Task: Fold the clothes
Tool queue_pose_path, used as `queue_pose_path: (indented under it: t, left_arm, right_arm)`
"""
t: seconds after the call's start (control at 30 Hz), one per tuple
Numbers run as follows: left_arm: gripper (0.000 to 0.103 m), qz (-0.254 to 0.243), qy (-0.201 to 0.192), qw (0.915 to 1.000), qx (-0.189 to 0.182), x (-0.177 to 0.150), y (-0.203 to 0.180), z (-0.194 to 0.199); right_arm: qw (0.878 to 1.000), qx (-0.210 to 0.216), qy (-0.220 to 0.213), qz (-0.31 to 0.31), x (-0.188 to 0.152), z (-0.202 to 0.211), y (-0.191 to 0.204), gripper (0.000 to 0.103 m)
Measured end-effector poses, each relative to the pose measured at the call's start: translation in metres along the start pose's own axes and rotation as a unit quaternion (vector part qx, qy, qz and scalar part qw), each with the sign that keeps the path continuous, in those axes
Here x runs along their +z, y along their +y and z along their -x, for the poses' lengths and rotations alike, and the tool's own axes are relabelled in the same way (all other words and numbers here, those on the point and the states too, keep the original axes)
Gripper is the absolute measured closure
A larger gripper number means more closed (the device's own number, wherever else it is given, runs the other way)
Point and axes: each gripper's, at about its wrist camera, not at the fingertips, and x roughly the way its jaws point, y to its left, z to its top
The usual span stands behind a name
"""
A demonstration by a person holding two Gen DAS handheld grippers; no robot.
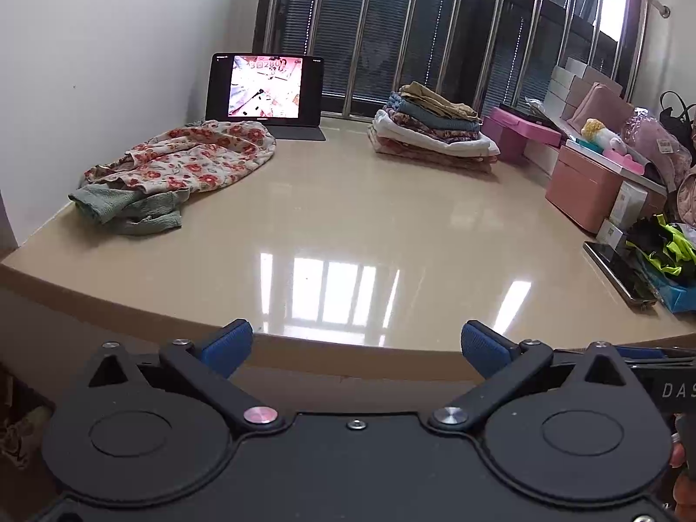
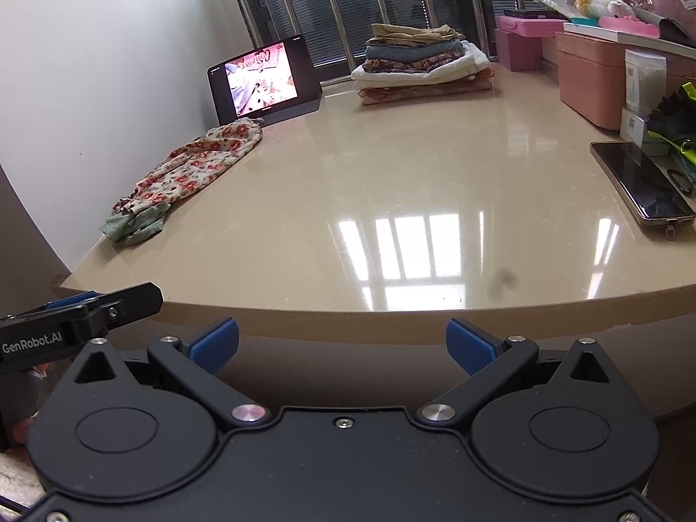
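The glossy beige table fills most of what I see, its curved near edge just ahead of both my claws and window light mirrored on its top. Behind it, a barred window spans the far wall, with a white wall on the left. Along the right side sit pink boxes with a jumble of bags and a plush toy on and behind them. At the far right of the table rests a stack of folded clothes, tan piece on top, white and floral layers below. On the far left lies the clothing left unfolded: a crumpled floral garment with a green garment bunched at its near end, the two touching, close to the table's left edge. Just behind the floral one a tablet stands propped up, its screen lit. A dark phone lies flat near the right edge, beside some neon yellow and black cloth. My left claw hangs at the near edge with its blue pads spread wide, gripping nothing. My right claw is alongside it, pads likewise wide apart and empty, well away from both the heap and the stack.
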Motion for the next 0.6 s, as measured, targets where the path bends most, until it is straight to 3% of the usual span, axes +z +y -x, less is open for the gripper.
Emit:
queue_pose_path:
  t: [0.6]
  left_arm:
    - [0.000,-0.006,0.001,1.0000,0.006,-0.0021,-0.0031,0.0012]
  right_arm:
    - [1.000,0.005,0.008,-0.003,-0.0023,-0.0034,-0.0021,0.000]
